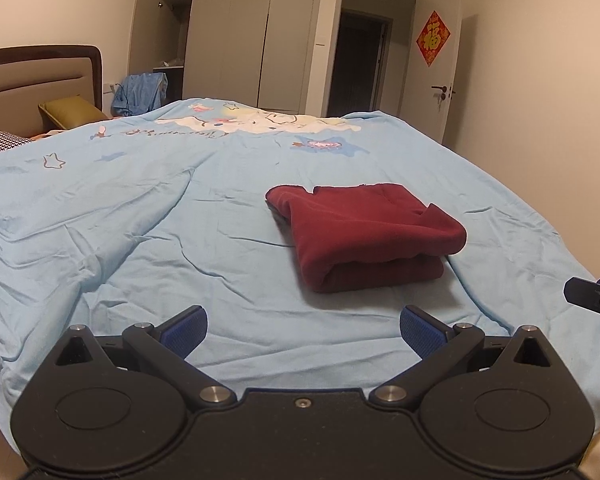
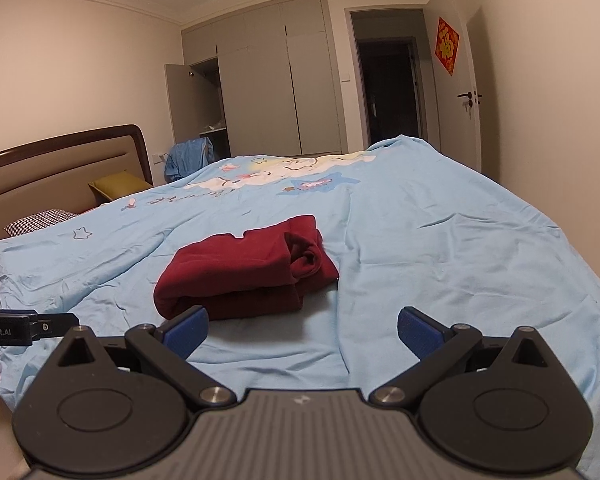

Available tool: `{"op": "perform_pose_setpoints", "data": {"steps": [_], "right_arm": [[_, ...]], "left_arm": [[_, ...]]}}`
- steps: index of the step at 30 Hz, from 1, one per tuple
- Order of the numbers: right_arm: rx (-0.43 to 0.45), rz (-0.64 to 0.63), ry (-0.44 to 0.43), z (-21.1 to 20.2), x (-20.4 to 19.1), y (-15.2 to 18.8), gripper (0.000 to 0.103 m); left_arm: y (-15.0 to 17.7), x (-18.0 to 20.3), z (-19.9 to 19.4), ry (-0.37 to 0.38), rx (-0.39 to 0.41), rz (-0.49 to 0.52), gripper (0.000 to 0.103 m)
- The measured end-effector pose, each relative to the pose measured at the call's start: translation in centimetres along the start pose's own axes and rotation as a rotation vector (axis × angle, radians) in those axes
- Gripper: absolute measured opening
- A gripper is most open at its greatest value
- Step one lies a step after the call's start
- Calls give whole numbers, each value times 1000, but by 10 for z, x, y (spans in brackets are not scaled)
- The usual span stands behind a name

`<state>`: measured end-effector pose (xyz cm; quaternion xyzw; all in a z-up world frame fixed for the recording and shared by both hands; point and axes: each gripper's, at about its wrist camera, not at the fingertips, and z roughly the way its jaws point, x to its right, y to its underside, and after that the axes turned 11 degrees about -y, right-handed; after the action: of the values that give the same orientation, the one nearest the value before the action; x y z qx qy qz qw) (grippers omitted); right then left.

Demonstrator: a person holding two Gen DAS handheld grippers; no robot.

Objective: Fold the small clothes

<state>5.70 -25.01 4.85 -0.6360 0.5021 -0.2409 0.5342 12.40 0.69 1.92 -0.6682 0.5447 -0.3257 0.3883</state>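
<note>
Left claw (image 1: 303, 330) spread wide, empty, hovering over near edge of bed, blue pads (image 1: 188, 326) clear of any cloth. Dark red garment (image 1: 364, 236) lies folded into a compact bundle on the light blue duvet (image 1: 120, 220), ahead and slightly right of left claw, not touched by it. Right claw (image 2: 303, 330) also wide, empty, bundle just ahead-left of it; its left pad overlaps the bundle edge in view, contact unclear. Behind: headboard (image 1: 40, 76) at left, wardrobe (image 1: 260, 36) with one door ajar, dark doorway (image 1: 360, 64), red wall decoration (image 1: 433, 38) at right.
</note>
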Motion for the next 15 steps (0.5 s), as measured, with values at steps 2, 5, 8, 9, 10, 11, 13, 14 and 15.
{"op": "perform_pose_setpoints", "data": {"steps": [2,5,8,9,10,11,13,14,15], "right_arm": [[0,0,-2,0,-1,0,103],[-3,1,-3,1,0,0,103],[-3,1,-2,1,0,0,103],[-4,2,-2,1,0,0,103],[-5,2,-3,2,0,0,103],[-6,3,-3,2,0,0,103],[-10,5,-4,3,1,1,103],[-12,6,-4,4,1,1,103],[-14,7,-4,4,2,1,103]], "left_arm": [[0,1,0,0,-2,0,102],[-2,1,1,-1,-4,1,102],[-2,2,1,-1,-7,3,102],[-1,2,1,-1,-8,4,102],[-1,2,2,0,-9,5,102],[-1,2,2,-1,-9,4,102],[-1,2,2,-2,-11,5,102],[-1,2,3,-2,-13,6,102],[-1,2,3,-2,-14,6,102]]}}
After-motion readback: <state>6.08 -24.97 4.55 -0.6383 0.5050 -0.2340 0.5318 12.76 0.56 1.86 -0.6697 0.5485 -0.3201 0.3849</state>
